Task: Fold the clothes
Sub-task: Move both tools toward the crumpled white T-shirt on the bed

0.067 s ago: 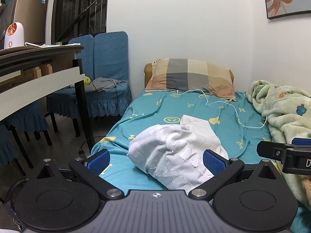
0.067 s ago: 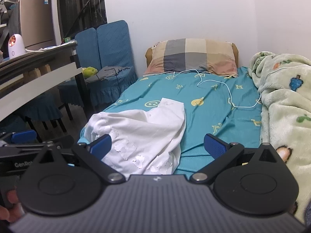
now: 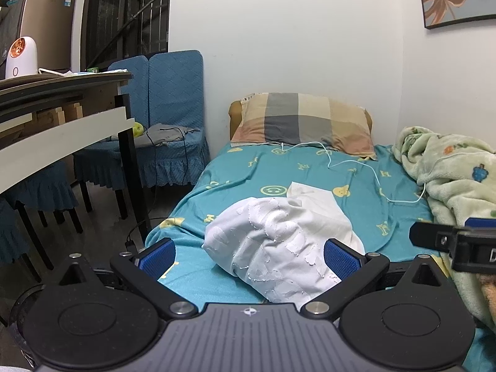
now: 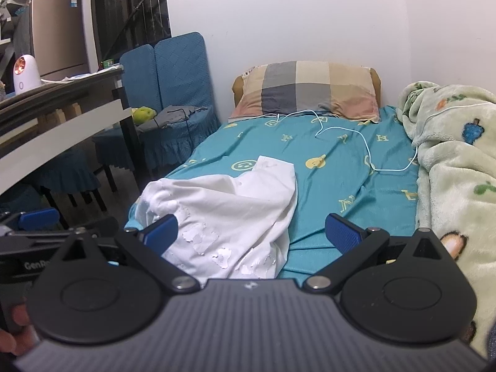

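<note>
A crumpled white garment [image 3: 279, 241] [image 4: 229, 214] with a peeling print lies in a heap at the near end of the bed's teal sheet [image 3: 310, 173] [image 4: 334, 161]. My left gripper [image 3: 249, 257] hovers just short of the heap, open wide, its blue pads [image 3: 156, 257] apart with nothing pressed between them. My right gripper [image 4: 251, 232] is open too, to the right of the left one and short of the garment's right edge. Each gripper shows at the edge of the other's view: the right gripper [image 3: 458, 241] and the left gripper [image 4: 40, 226].
A checked pillow [image 3: 300, 124] lies at the bed's head and a white cable [image 3: 372, 173] trails across the sheet. A pale green blanket [image 3: 458, 179] is piled along the right side. Left of the bed stand a table [image 3: 62, 130] and blue-covered chairs [image 3: 173, 117].
</note>
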### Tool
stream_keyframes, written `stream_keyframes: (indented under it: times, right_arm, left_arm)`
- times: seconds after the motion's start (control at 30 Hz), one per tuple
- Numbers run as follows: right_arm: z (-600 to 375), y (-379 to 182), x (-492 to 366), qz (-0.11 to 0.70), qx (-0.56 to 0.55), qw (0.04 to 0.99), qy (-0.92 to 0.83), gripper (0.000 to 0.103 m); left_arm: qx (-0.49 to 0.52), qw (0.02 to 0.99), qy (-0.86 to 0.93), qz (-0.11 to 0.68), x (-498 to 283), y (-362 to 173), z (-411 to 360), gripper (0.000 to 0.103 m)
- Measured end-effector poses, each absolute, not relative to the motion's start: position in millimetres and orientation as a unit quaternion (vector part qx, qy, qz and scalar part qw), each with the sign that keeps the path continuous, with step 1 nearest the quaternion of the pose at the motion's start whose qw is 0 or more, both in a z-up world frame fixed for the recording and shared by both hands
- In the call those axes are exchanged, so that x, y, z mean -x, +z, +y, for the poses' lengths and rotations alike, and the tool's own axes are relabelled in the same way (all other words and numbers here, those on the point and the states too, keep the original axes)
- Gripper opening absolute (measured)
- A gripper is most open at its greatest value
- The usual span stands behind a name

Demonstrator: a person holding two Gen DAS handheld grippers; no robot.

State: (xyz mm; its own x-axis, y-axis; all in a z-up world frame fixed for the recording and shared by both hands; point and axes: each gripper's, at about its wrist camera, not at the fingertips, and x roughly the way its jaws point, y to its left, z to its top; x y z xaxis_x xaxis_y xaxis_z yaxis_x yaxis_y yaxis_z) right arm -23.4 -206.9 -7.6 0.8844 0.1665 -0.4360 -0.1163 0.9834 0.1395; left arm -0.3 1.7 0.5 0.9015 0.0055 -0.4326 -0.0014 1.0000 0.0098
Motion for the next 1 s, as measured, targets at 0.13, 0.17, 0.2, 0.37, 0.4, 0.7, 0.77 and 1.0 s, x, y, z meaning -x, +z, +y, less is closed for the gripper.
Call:
stream_keyframes:
  times: [0.13,0.17,0.2,0.37,0.4,0.7,0.77,1.0]
  right_arm:
    - [-213,-6,19,0.237,-0.08,0.966,0.061,0.103]
    - [-215,-4,14,0.242,-0.089,0.964,0.062,0.103]
    - [-211,1,15,0.239,-0.085,0.965,0.063,0.103]
    - [-193,30,15,0.225,-0.074,0.969,0.064,0.103]
    - [-193,30,13,0.22,-0.069,0.971,0.058,0.103]
    - [-218,-19,12,0.238,-0.111,0.963,0.057,0.103]
    - [-219,-15,14,0.226,-0.1,0.967,0.054,0.103]
    - [-223,-12,22,0.213,-0.094,0.971,0.052,0.103]
  left_arm:
    - [-0.008,0.975,0.0,0.224,-2,-1,4,0.103]
    - [-0.011,0.975,-0.001,0.224,-1,-2,4,0.103]
    - [-0.013,0.974,-0.001,0.224,-1,-3,5,0.103]
    - [-0.008,0.975,-0.005,0.224,0,-4,10,0.103]
    - [-0.008,0.975,-0.005,0.223,2,-4,11,0.103]
    - [-0.002,0.973,-0.005,0.229,-1,-7,10,0.103]
    - [-0.008,0.973,-0.007,0.231,-3,-8,8,0.103]
    - [-0.007,0.969,-0.041,0.245,-14,-6,4,0.103]
